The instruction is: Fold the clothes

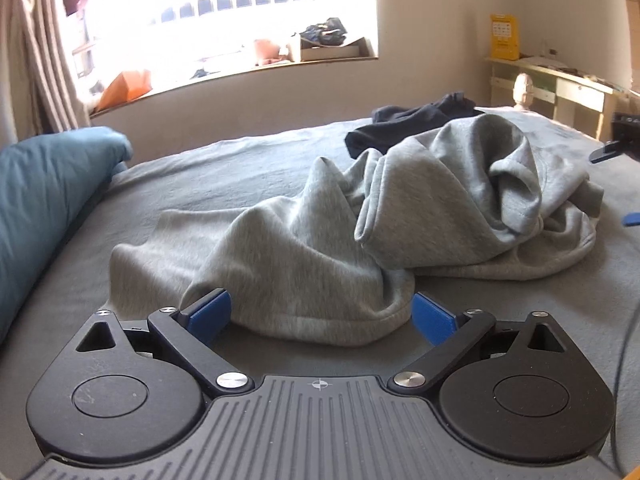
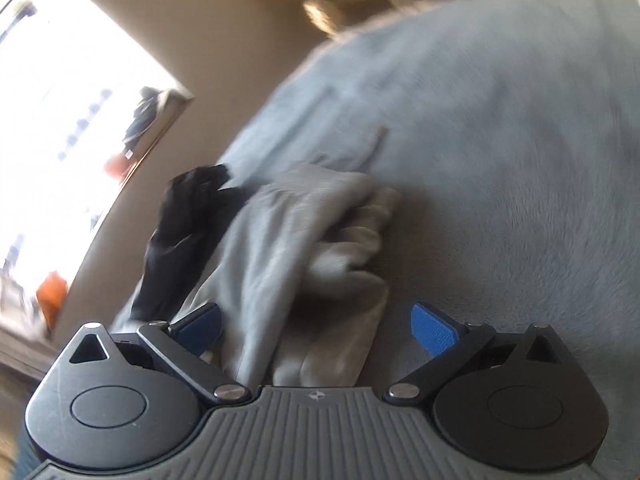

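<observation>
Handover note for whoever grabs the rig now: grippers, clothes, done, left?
Left gripper: open, hem of the grey sweatshirt between its fingers, nothing clamped.
Right gripper: open, over the same garment's other end; view blurred.
Clothes: grey sweatshirt crumpled on the bed; dark garment bunched behind it, touching.
Done: no fold visible.
Left: spread and fold both.

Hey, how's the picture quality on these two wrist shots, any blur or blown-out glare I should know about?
Left wrist view: sharp; the window is blown out to white, fisheye bends its sill, and the grey sweatshirt shows clear folds. Right wrist view: tilted and motion-blurred; the grey sweatshirt and dark garment are smeared, and the window is overexposed.
</observation>
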Demonstrator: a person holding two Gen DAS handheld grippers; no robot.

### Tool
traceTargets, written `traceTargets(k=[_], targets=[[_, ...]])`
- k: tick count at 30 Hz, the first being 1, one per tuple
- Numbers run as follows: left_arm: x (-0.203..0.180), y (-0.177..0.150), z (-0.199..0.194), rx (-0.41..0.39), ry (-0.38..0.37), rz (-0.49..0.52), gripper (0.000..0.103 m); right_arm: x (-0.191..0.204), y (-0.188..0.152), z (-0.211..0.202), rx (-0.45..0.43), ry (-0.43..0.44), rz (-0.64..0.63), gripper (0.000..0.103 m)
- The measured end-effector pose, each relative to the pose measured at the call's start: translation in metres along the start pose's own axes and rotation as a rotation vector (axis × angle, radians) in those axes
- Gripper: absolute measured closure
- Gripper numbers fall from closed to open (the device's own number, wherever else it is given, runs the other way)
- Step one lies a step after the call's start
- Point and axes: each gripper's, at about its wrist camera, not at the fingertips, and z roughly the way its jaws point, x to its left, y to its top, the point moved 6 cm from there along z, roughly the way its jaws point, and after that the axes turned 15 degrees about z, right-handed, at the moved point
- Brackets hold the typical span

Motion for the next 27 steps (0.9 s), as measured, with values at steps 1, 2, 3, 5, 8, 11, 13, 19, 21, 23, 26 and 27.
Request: traceTargets(k=[1, 2, 3, 5, 8, 11, 13, 19, 21, 23, 26, 27], targets=[[-0.002, 0.000, 0.003, -0.002, -0.011, 0.012, 0.005, -0.009, 0.009, 0.011, 0.012, -0.009, 0.063, 0.000], [-0.003, 0.000, 0.005, -0.004, -0.022, 0.024, 0.005, -0.016, 0.016, 0.022, 0.026, -0.014, 0.118, 0.000], [-0.006, 0.001, 0.007, -0.011, -0.028, 0.041, 0.005, -0.020, 0.019, 0.034, 0.054, 0.002, 0.132, 0.000], [-0.009, 0.000, 0.012, -0.014, -0.031, 0.063, 0.005, -0.019, 0.023, 0.048, 0.070, 0.031, 0.148, 0.000], [-0.010, -0.001, 0.019, -0.011, -0.033, 0.063, 0.005, -0.005, 0.021, 0.068, 0.140, 0.113, 0.159, 0.000], [-0.007, 0.000, 0.025, -0.009, -0.021, 0.042, 0.005, 0.005, 0.019, 0.082, 0.133, 0.108, 0.156, 0.000], [-0.004, 0.000, 0.028, -0.003, -0.014, 0.023, 0.005, 0.013, 0.018, 0.089, 0.121, 0.092, 0.135, 0.000], [0.008, 0.004, 0.022, -0.011, 0.015, -0.021, 0.006, 0.028, 0.013, 0.084, 0.110, 0.071, 0.046, 0.085], [0.012, 0.005, 0.019, -0.018, 0.026, -0.026, 0.006, 0.041, 0.011, 0.066, 0.084, 0.107, 0.001, 0.088], [0.016, 0.005, 0.015, -0.022, 0.039, -0.033, 0.006, 0.054, 0.008, 0.048, 0.059, 0.143, -0.044, 0.089], [0.022, 0.002, 0.012, -0.016, 0.053, -0.054, 0.006, 0.077, 0.003, 0.007, 0.016, 0.198, -0.118, 0.090], [0.024, 0.000, 0.010, -0.012, 0.052, -0.064, 0.006, 0.082, 0.002, -0.011, 0.003, 0.220, -0.135, 0.090]])
